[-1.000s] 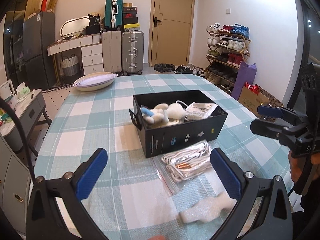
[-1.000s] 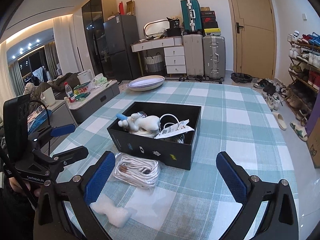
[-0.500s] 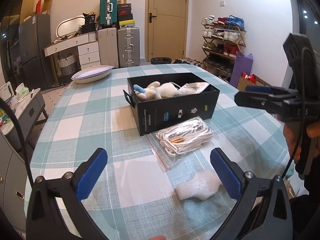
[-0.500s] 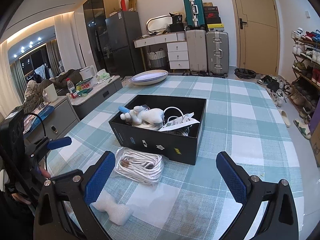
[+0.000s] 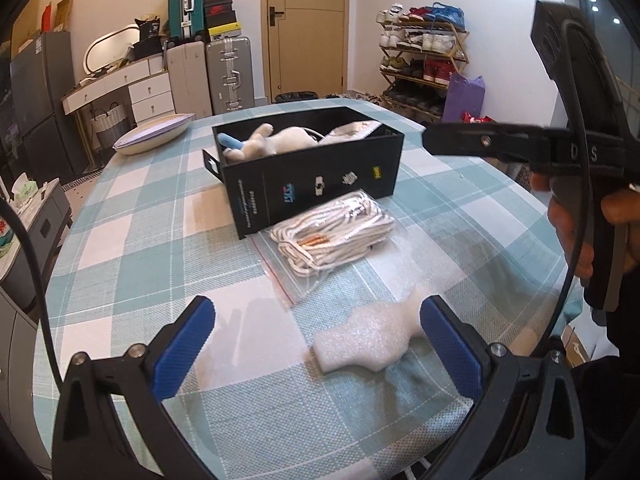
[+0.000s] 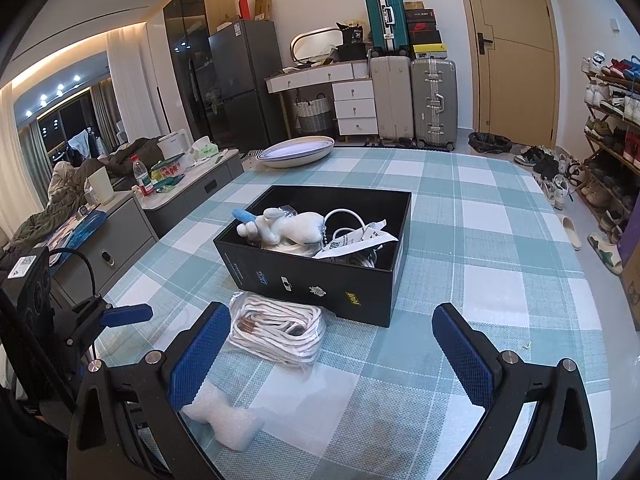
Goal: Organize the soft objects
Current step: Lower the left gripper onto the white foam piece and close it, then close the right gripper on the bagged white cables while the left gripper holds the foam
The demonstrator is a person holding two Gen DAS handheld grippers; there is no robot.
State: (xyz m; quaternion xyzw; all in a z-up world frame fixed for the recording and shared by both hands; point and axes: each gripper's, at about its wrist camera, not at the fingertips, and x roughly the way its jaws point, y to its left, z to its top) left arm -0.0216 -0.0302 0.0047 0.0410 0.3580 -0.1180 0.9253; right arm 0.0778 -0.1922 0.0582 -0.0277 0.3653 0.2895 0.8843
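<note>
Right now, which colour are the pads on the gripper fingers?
Blue, on black fingers; the right gripper's pads show best in the right wrist view.

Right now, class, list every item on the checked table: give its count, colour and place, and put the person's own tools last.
Box: 1, black, table centre, open.
Plush toy: 1, white with blue, inside box.
Cord and paper tag: white, inside box beside plush.
Bagged rope: 1, white in clear bag, on table against box front.
Foam piece: 1, white, near table edge.
Dish: 1, white, far edge.
Left gripper: 1, blue pads, open, near foam.
Right gripper: 1, blue pads, open.
</note>
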